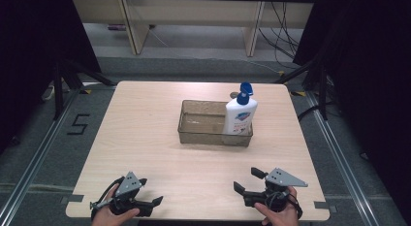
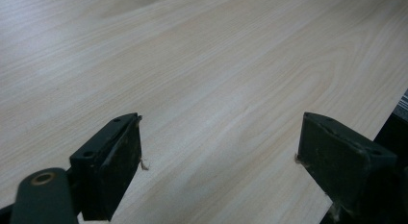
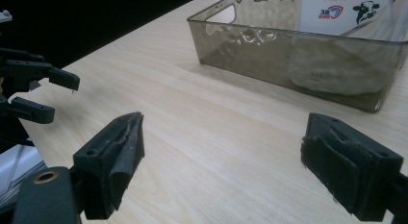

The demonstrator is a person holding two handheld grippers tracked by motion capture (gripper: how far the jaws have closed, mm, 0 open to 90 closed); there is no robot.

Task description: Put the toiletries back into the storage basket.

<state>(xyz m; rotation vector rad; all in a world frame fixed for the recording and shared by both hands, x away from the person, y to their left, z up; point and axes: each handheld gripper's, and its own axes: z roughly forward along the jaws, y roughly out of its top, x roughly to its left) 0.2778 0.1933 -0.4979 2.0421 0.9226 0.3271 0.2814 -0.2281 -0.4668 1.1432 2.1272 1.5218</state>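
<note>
A smoky see-through bin (image 1: 201,137) sits at the middle of the wooden table (image 1: 140,124). A white bottle (image 1: 239,117) with a blue cap stands upright in the bin's right end. My left gripper (image 1: 154,203) rests near the front left edge, open, with bare wood between its jaws (image 2: 219,137). My right gripper (image 1: 248,180) is at the front right, open and empty (image 3: 223,137), pointing toward the bin (image 3: 269,51). In the right gripper view the bottle's label (image 3: 341,10) shows over the bin's wall and the left gripper (image 3: 53,96) is at the far left.
A small dark round object (image 1: 234,95) lies just behind the bin. Dark curtains and tripod legs (image 1: 63,80) flank the table. Wooden furniture legs (image 1: 135,27) and cables (image 1: 283,37) are on the floor beyond the far edge.
</note>
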